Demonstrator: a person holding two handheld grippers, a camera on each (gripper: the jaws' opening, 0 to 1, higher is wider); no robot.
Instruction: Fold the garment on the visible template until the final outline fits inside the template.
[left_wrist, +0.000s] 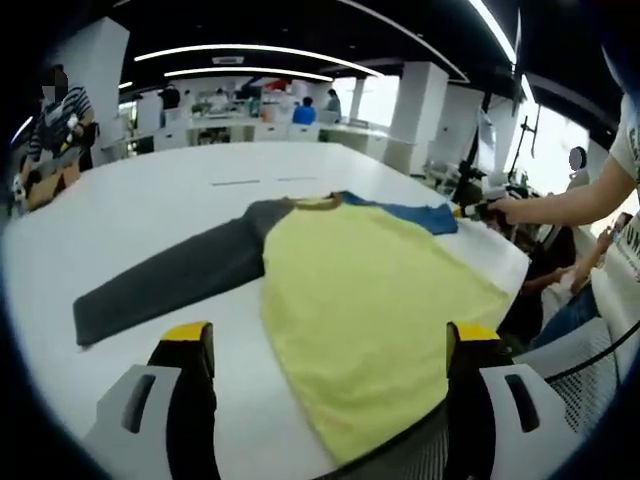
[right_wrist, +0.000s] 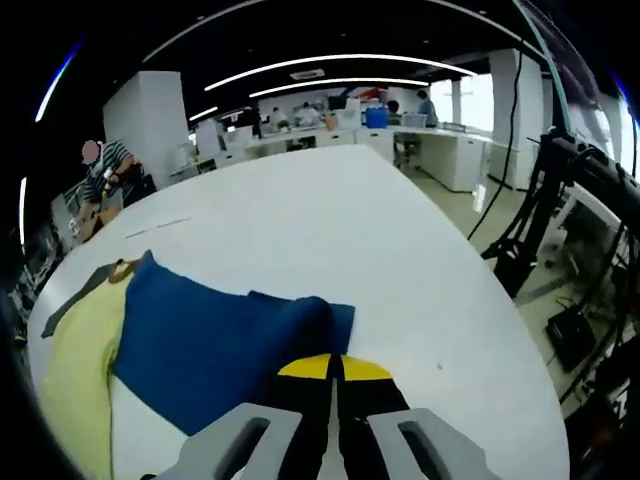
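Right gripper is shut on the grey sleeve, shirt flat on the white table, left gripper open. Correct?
Not quite: the right gripper is shut on the blue sleeve, as the right gripper view shows. The grey sleeve lies free. The shirt is flat on the white table, and the left gripper is open.

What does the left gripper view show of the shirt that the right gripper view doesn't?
The left gripper view shows the grey sleeve stretched out flat and the whole yellow body, with the left gripper open. The right gripper view shows the right gripper shut on the blue sleeve. Both share the white table, the blue sleeve and some yellow.
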